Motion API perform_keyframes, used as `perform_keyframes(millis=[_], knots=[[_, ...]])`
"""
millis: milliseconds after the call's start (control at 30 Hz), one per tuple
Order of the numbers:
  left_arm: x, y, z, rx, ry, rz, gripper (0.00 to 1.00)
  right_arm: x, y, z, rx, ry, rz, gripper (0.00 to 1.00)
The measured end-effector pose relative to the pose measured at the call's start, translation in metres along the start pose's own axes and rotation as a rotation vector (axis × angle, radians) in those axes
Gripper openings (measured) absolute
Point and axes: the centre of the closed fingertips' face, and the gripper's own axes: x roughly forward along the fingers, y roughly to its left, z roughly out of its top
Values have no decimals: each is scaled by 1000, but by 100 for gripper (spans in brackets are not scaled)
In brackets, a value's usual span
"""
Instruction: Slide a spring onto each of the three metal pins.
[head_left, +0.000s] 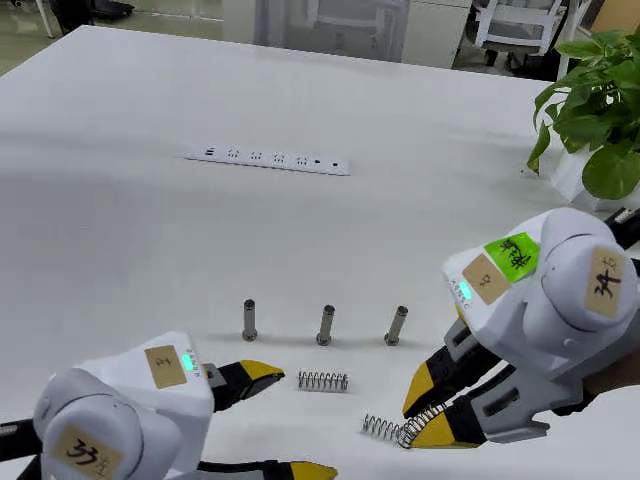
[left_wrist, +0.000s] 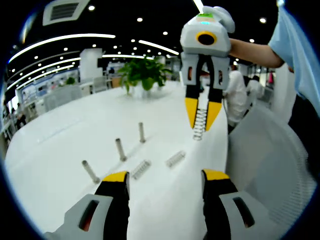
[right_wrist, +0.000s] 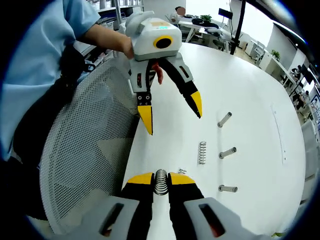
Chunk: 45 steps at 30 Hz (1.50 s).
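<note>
Currently right claw (head_left: 416, 424) pinches spring (head_left: 385, 429) near table edge (right_wrist: 136, 150); pins (head_left: 325, 325) well spaced.

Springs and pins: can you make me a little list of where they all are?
pins: three metal pins upright in a row, none wearing a spring
on the table: two loose springs lying near the pins
right gripper: fingers shut on the held spring
left gripper: fingers open, holding nothing

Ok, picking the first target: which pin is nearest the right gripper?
The pin at the row's right end in the head view; the other two stand farther left.
</note>
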Motion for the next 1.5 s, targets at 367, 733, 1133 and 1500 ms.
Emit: perform_keyframes(millis=[367,733,1133,1500], knots=[[-17,30,-15,-61,0,128,90,-1,-13,4,-28,35,11,12],[-25,38,-23,-105,-7,185,100,0,-29,11,-65,56,24,12],[-30,43,-25,-119,-5,204,100,1,-53,37,-148,84,31,12],[-31,46,-28,-109,6,197,100,1,-85,64,-244,120,24,12]])
